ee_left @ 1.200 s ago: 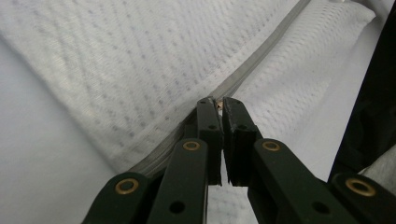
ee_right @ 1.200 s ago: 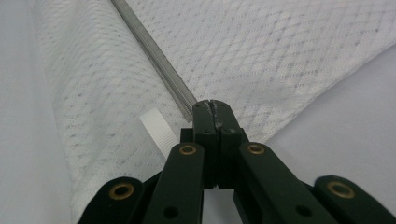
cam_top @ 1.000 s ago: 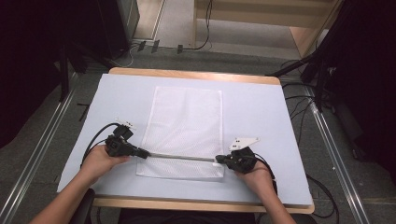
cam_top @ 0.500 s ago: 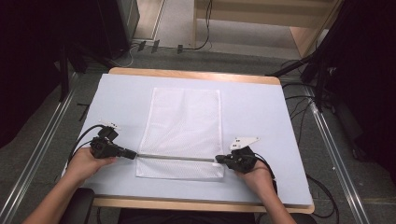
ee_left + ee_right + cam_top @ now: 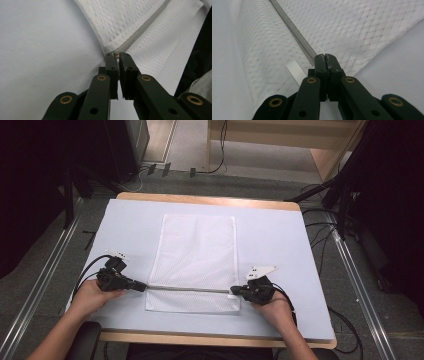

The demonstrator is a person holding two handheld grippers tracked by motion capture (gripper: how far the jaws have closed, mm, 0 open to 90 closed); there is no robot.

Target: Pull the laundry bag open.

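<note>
Mesh bag lies flat mid-tabletop, zipper along its near end. Right gripper pinches the bag's right zipper end; left gripper is clamped on the pull at the left end. Zipper looks fully run. Since earlier frames the left gripper has travelled leftward.

Pale blue table cover on wood-edged table, grey floor, metal rails, black cables
</note>
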